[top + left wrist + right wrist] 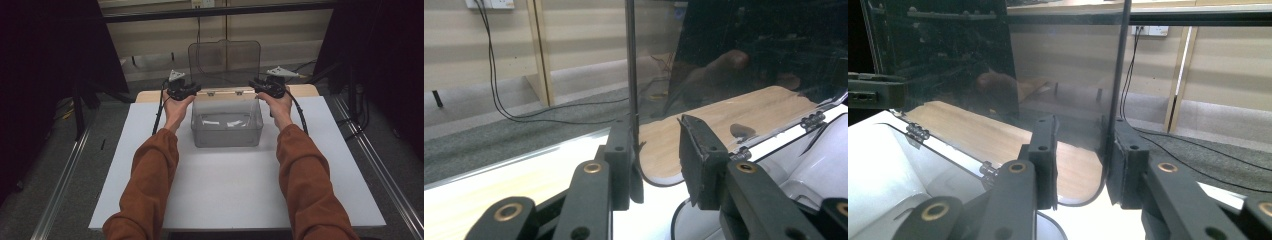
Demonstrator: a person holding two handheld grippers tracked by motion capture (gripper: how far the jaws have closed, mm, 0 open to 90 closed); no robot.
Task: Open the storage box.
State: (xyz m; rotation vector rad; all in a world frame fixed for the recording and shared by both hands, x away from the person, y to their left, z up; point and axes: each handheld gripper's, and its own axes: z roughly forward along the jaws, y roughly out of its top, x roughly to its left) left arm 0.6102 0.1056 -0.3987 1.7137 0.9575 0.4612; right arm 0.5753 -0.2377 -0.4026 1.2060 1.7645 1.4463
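A clear plastic box [227,131] stands at the back of the white tabletop [225,185], its hinged smoky lid [225,60] raised upright. My left gripper [192,90] is at the lid's lower left corner and my right gripper [257,88] at its lower right corner. In the left gripper view the lid's edge [631,75] runs up along the inner face of one jaw while the other jaw stands apart; the left gripper [654,122] is open. In the right gripper view the lid's edge [1120,65] lies by one jaw, and the right gripper [1083,121] is open.
White paper scraps [220,121] lie on the box's floor. Small hinges [211,93] join the lid to the back rim. A wooden board [150,95] sticks out behind the white top. Dark curtains flank both sides, and cables [499,95] trail on the floor beyond.
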